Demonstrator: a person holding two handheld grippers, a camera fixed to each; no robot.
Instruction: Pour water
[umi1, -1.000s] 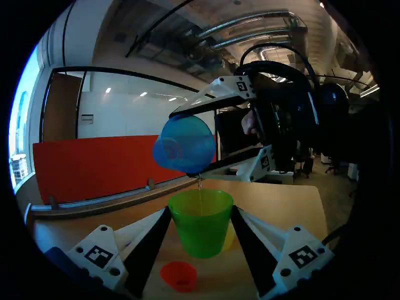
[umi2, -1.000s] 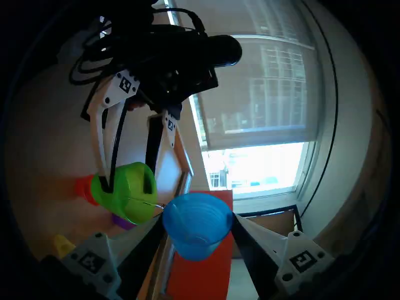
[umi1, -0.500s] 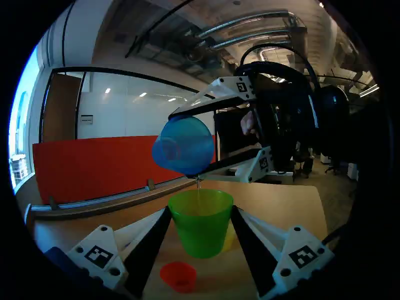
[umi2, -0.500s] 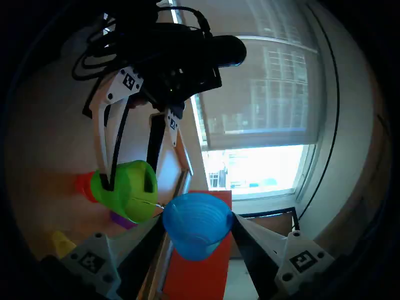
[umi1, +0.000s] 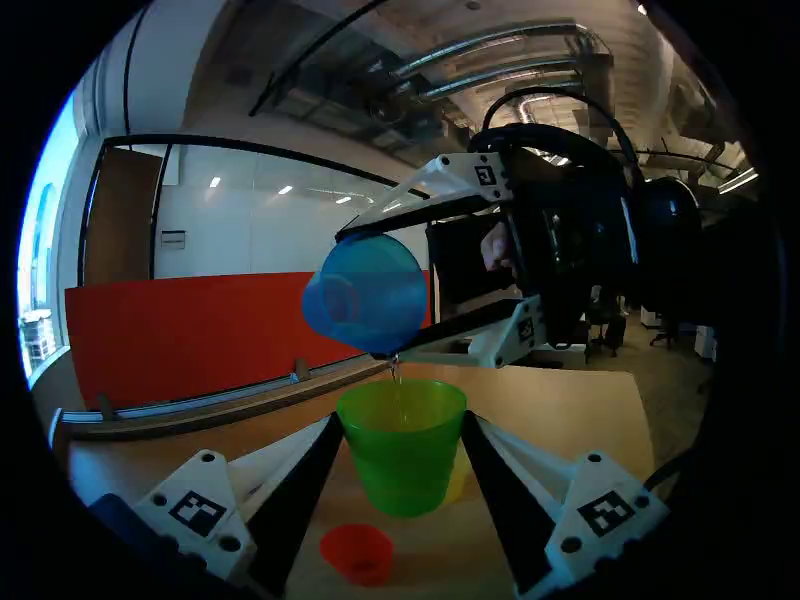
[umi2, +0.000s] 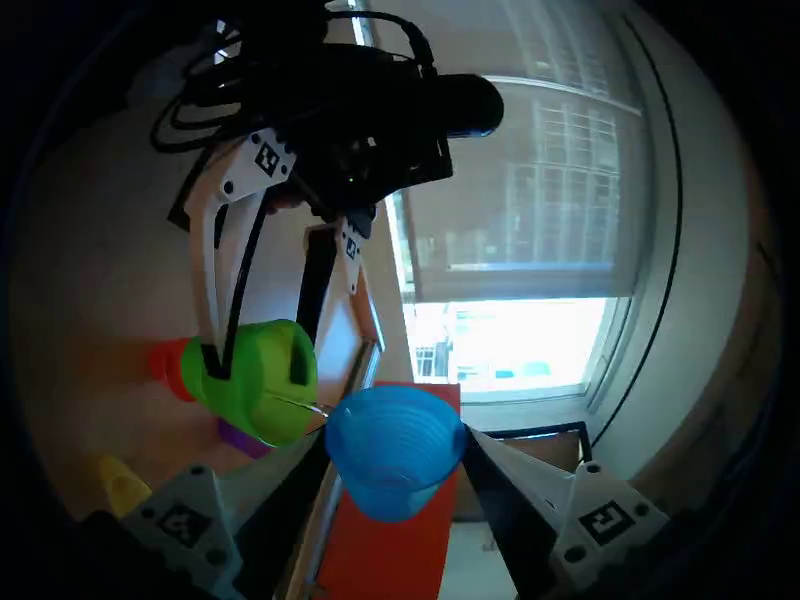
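**Position.** The green cup (umi1: 402, 460) stands upright over the table (umi1: 560, 400). It is clamped between the fingers of the left gripper (umi1: 402, 428), which are pressed against its two sides. Whether its base rests on the table cannot be told. The blue cup (umi1: 366, 294) is gripped in the same way by the right gripper (umi2: 395, 445), one finger on each side. It is held steeply tipped, its lower lip just above the green cup's rim and apart from it.

**Change noted.** Against the pictures of a second ago, the blue cup is seen turned slightly further over and shifted a little to the left in the left gripper view. The water (umi1: 394, 368), then a thread running down into the green cup, is now reduced to a short trickle at the lip. The green cup is not seen to have moved.

**Finding.** The blue cup is judged nearly empty and the pour close to complete. Righting the blue cup is expected as the next step. Late drips are a risk if it is drawn aside too soon.

**Surroundings.** An orange cup (umi1: 358, 552) lies on the table in front of the green cup, well clear of the pour.
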